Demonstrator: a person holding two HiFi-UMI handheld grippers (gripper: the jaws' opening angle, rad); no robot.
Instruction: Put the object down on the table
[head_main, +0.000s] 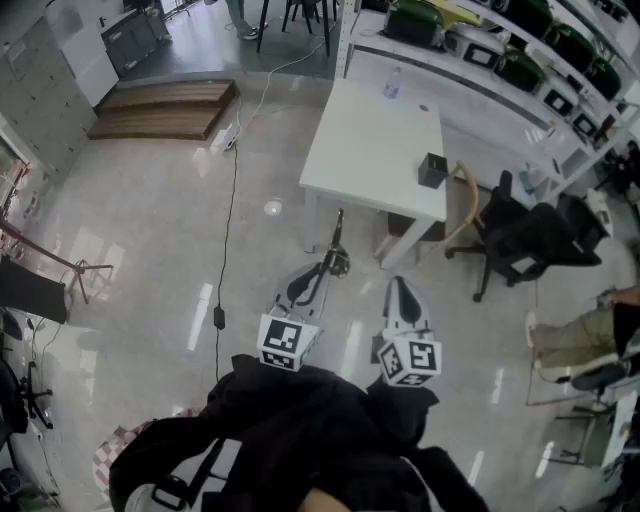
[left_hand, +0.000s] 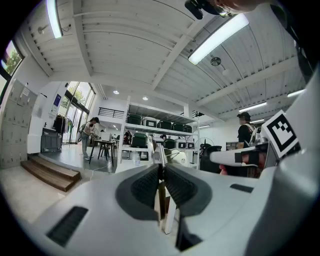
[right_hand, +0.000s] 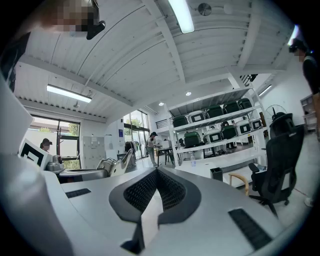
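Clamping metal tool (head_main: 337, 240), left gripper (head_main: 322, 274) points fwd beside closed right gripper (head_main: 398, 286).

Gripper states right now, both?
Left gripper: closed on a thin shiny metal tool.
Right gripper: closed, empty.

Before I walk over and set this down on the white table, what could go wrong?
1. The left gripper's jaws pinch the thin metal object near one end, with most of it sticking out. It could swing or slip on the way.
2. A black cable runs along the floor left of the white table and might catch a foot.
3. A black box sits near the table's near edge. Setting down beside it could knock it off.
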